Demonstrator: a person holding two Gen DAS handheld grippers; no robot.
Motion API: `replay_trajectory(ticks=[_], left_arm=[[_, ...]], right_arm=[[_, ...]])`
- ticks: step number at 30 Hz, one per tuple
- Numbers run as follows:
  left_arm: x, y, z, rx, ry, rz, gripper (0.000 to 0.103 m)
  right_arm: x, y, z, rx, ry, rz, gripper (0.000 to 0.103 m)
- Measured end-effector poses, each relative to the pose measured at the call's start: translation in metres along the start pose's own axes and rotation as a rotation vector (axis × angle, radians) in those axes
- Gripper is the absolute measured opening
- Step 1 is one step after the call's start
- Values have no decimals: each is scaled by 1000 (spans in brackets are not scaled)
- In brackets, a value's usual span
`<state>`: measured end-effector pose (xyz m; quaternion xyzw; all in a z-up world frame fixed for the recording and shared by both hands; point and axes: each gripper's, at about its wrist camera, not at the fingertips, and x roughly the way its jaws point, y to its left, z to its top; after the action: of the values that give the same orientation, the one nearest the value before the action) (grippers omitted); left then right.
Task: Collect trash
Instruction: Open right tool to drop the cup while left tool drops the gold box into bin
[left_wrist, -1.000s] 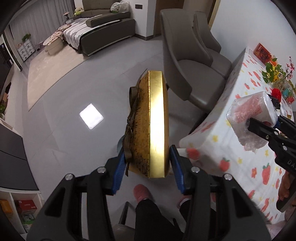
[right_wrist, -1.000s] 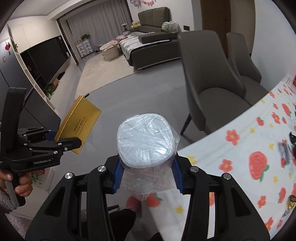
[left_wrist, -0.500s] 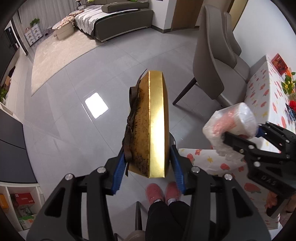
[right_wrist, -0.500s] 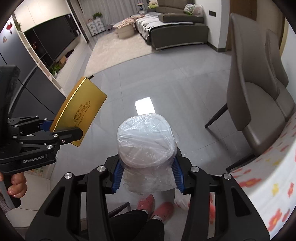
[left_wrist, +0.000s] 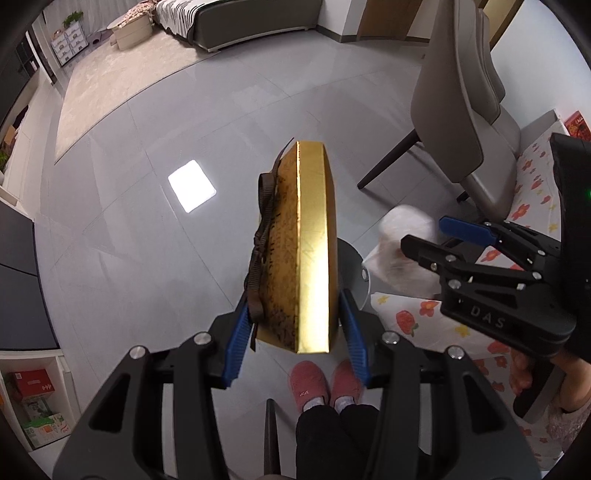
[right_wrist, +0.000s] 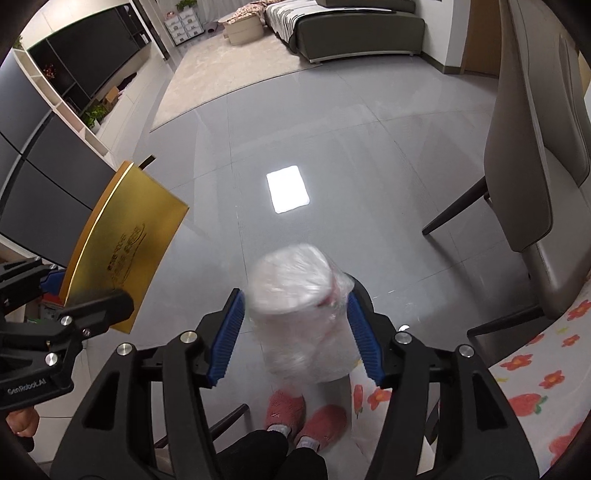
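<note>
Two pieces of trash are in my grippers, and they handle very differently. My left gripper (left_wrist: 295, 332) is clamped on a flat gold box (left_wrist: 306, 243), which stands on edge in the middle of the left wrist view, its narrow gilt side toward the camera and a brown ribbon (left_wrist: 262, 236) hanging loose down its left face. I judge it light, stiff cardboard with a slick foil skin; the pads pinch its two broad faces near the bottom corner, so it could swing or slip, and a hold further up the faces would steady it. My right gripper (right_wrist: 295, 332) has just been opening: its blue pads (right_wrist: 225, 332) stand off to either side of a white roll wrapped in clear plastic (right_wrist: 299, 306), which sits blurred at lower centre of the right wrist view, apparently dropping free. That one looks soft, light and crinkly, with film that slides under rubber, so squeezing the body beats pinching loose wrap. Just behind the roll a dark round rim shows, likely a bin (left_wrist: 352, 266), though most is hidden. Below are my pink slippers (right_wrist: 306, 413) on grey floor tiles (right_wrist: 332, 129); a grey chair (right_wrist: 535, 184) and floral tablecloth (right_wrist: 535, 387) fill the right edge.
</note>
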<state>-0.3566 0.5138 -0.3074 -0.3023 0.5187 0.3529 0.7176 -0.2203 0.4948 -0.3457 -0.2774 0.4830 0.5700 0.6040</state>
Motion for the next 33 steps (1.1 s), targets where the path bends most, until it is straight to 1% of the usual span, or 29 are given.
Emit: replay_trajectory(ticks=[5, 13, 22, 26, 30, 33], left_arm=[[9, 2, 4, -4, 19, 0, 47], [23, 1, 11, 19, 45, -33, 47], [60, -24, 18, 87, 86, -86, 47], [75, -33, 24, 118, 84, -110, 49], [90, -39, 30, 124, 109, -93, 51], [84, -42, 31, 125, 109, -92, 51]], right_arm=[[0, -8, 0, 6, -1, 2, 56], [-10, -21, -1, 36, -24, -8, 58], [-30, -40, -3, 88, -60, -43, 58], [-35, -47, -4, 93, -75, -51, 58], [-40, -53, -4, 99, -82, -60, 58], [-44, -55, -4, 107, -85, -64, 58]])
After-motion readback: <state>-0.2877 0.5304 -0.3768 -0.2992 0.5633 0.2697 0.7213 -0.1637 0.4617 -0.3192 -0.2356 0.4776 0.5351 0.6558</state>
